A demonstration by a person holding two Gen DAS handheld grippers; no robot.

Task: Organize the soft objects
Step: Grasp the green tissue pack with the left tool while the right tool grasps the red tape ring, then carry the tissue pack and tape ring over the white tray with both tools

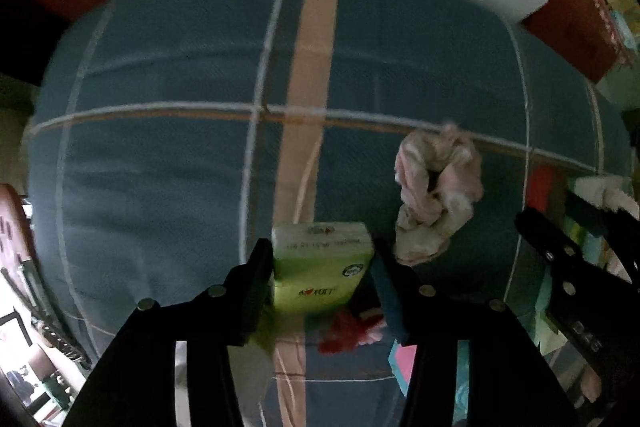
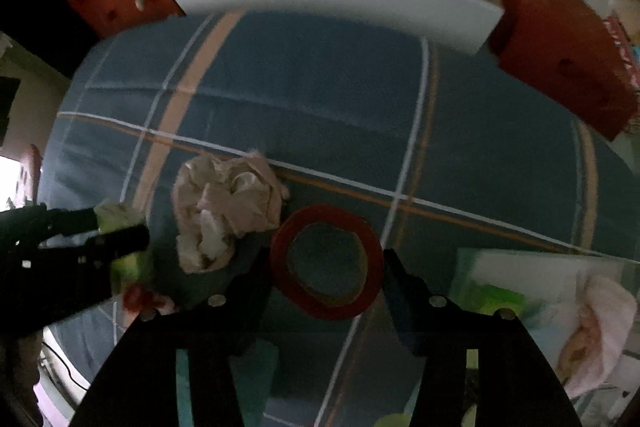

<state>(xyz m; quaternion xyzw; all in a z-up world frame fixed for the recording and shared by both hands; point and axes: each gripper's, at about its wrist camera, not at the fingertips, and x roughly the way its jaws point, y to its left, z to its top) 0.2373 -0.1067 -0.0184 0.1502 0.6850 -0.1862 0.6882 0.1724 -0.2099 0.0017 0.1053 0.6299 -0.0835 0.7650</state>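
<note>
Green tissue pack pinched in our left claw, lower centre. Red ring gripped by our right claw. Both look lifted off blue bedsheet. Pink crumpled cloth still lies loose, centre right; sorting barely begun, we judge.

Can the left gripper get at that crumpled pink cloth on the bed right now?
Probably not yet. The left gripper is shut on a green tissue pack, so its jaws are occupied. The pink cloth itself lies uncovered on the blue bedspread, just beside it.
</note>
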